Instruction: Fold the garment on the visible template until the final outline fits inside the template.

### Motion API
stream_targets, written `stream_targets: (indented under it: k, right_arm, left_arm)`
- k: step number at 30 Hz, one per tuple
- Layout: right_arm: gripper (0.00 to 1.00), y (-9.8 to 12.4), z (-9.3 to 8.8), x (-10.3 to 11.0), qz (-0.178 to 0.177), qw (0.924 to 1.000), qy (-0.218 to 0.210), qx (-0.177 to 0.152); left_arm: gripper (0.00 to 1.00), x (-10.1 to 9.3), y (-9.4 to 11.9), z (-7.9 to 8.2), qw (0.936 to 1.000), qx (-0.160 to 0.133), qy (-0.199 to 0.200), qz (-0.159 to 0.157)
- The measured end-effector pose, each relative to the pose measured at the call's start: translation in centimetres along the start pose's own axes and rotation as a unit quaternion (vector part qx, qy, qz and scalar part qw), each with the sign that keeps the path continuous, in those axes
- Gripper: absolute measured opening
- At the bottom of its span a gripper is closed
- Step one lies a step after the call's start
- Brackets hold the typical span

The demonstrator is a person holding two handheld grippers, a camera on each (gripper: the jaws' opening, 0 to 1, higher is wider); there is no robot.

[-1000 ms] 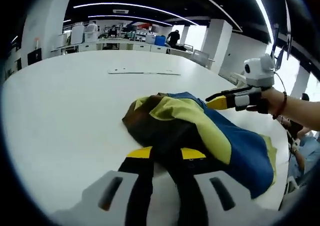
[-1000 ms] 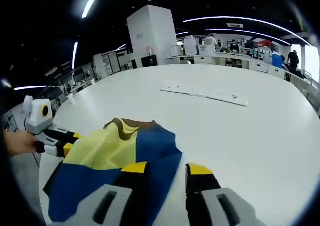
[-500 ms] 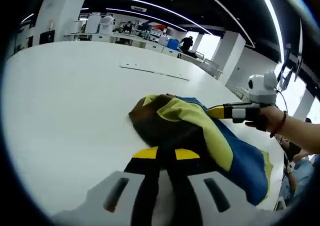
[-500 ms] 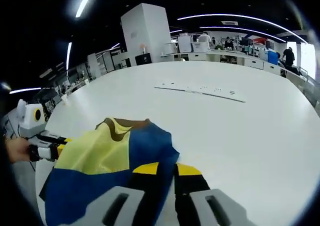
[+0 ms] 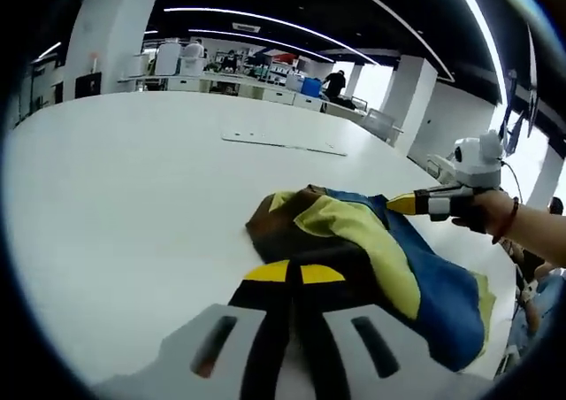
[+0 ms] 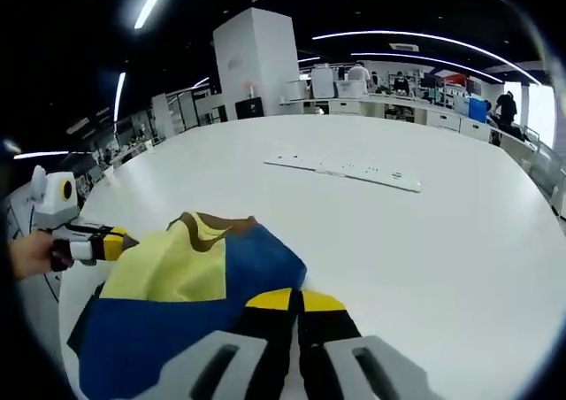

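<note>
One garment (image 5: 380, 254), blue and yellow with a dark brown part, lies bunched on the white worktop (image 5: 115, 205), lower right of centre in the left gripper view and at the lower left in the right gripper view. Two tools are at work. The left tool (image 5: 294, 274) has its yellow-tipped jaws pressed together on the garment's dark edge. The right tool (image 6: 295, 302) is likewise clamped on the blue edge (image 6: 265, 272). One long flat white strip (image 6: 343, 172) lies farther back on the worktop.

One garment (image 5: 371, 250), one white table (image 5: 133, 179), one template strip (image 6: 345, 170), two hand-held grippers (image 5: 294, 274) (image 6: 295, 301).
</note>
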State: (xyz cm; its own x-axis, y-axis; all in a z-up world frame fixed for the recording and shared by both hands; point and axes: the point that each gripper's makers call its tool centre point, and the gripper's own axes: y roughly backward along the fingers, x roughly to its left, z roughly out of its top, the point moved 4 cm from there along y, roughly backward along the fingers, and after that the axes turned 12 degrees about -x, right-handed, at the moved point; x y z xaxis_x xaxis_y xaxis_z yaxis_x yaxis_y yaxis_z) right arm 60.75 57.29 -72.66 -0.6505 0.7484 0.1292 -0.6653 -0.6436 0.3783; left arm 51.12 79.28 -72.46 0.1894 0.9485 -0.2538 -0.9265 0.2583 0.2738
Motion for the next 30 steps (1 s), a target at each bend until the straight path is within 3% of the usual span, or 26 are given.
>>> stream_targets:
  k: [11, 14, 30]
  right_arm:
    - [0.0, 1.8, 1.2, -2.0, -0.019, 0.9994, -0.028, -0.004]
    - [0.0, 2.2, 1.1, -2.6, -0.024, 0.9992, -0.031, -0.001]
    - [0.0, 3.4, 0.6, -6.9, -0.069, 0.9968, -0.034, 0.021]
  left_arm:
    - [0.0, 0.6, -2.0, 2.3, 0.9998, -0.005, -0.019, 0.002]
    - [0.0, 0.4, -2.8, 2.9, 0.9991, -0.004, -0.042, -0.006]
    - [0.0, 1.9, -6.9, 3.5, 0.9943, 0.022, -0.101, -0.027]
